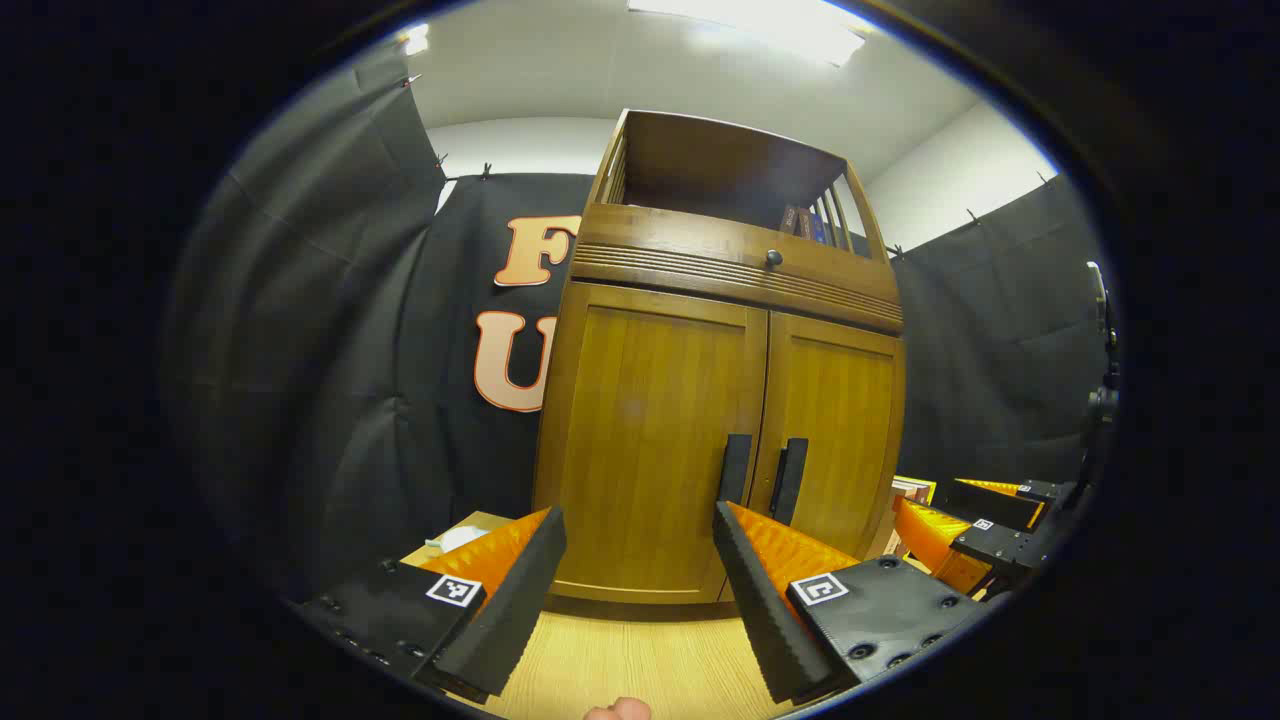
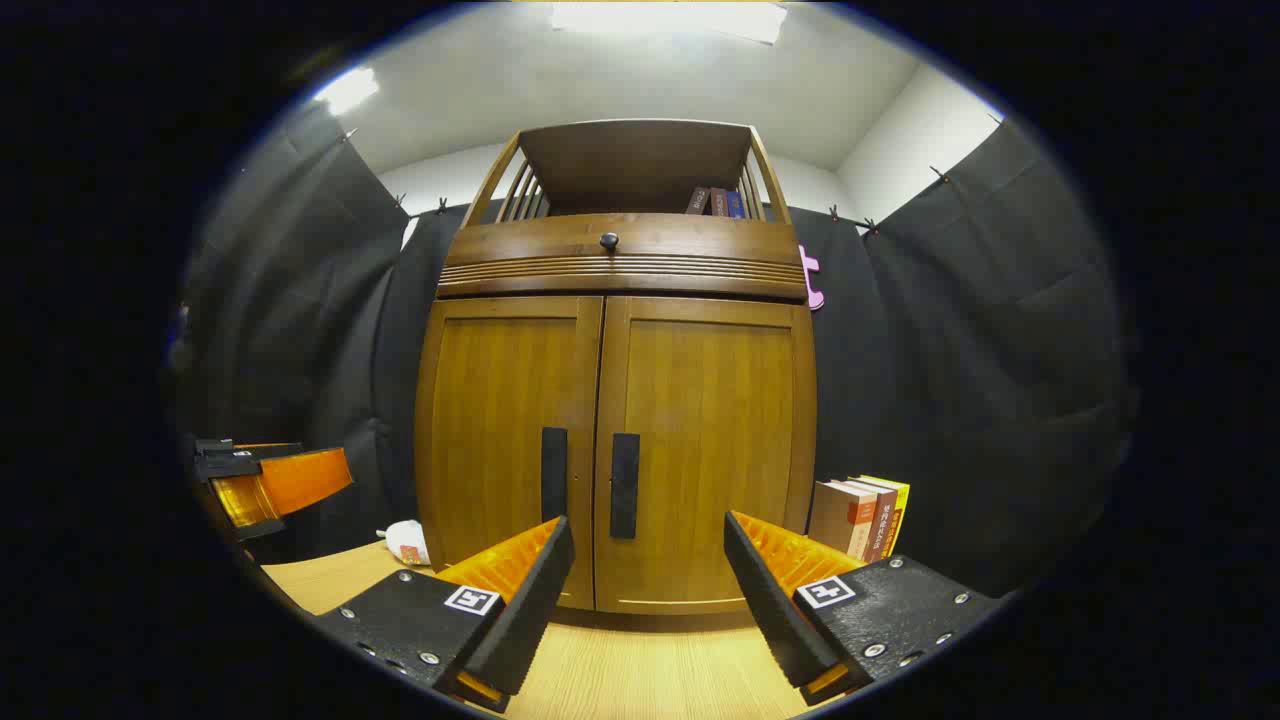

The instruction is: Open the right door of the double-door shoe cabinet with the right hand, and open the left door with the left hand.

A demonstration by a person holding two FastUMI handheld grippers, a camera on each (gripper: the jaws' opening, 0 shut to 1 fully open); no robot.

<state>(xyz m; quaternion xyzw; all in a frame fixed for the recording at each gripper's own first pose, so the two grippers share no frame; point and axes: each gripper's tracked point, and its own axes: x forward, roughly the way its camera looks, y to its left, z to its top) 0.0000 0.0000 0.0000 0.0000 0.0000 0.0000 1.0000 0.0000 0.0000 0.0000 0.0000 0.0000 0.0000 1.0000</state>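
Gaping right gripper (image 2: 640, 570) before closed right door (image 2: 710, 450)

Light wood-grain tabletop (image 2: 640, 670) carries the shoe cabinet (image 2: 615, 450), upright, at rear centre. Books (image 2: 860, 517) stand just beside its right side; small white bottle (image 2: 408, 543) lies near its left.

Left gripper (image 1: 640, 575), right gripper (image 2: 648, 580) agape.

Bare tabletop (image 2: 640, 660) before shut cabinet doors (image 2: 700, 440); books (image 2: 860, 515) stand right, bottle (image 2: 408, 543) lies left.
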